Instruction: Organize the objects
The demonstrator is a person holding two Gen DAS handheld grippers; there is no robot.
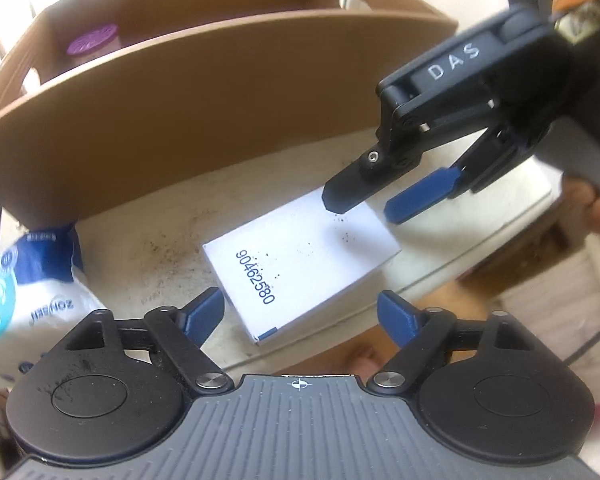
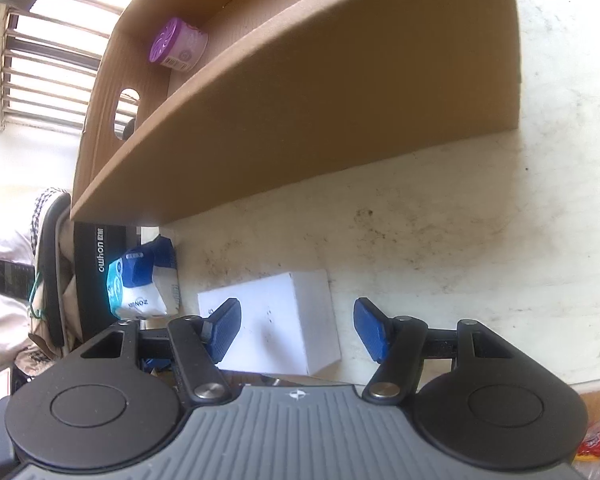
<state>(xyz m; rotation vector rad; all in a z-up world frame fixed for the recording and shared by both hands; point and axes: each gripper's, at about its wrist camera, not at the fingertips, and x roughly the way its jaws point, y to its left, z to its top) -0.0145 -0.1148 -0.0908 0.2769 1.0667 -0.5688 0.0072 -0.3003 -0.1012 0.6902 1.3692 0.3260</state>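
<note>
On my far left a blue-and-white plastic pack [image 1: 40, 280] lies on the stained white counter [image 1: 160, 208], below the big brown cardboard box [image 1: 204, 92], which holds a purple-lidded round tub [image 2: 178, 44]. My left claw [image 1: 300, 316] hangs with its blue pads apart, straddling the near end of the flat white rectangular carton [image 1: 300, 264] printed with dark digits, gripping nothing. The carton lies flat near the counter's edge. My right claw [image 1: 364, 204] hovers over the carton's far corner, pads apart, nothing between them.
</note>
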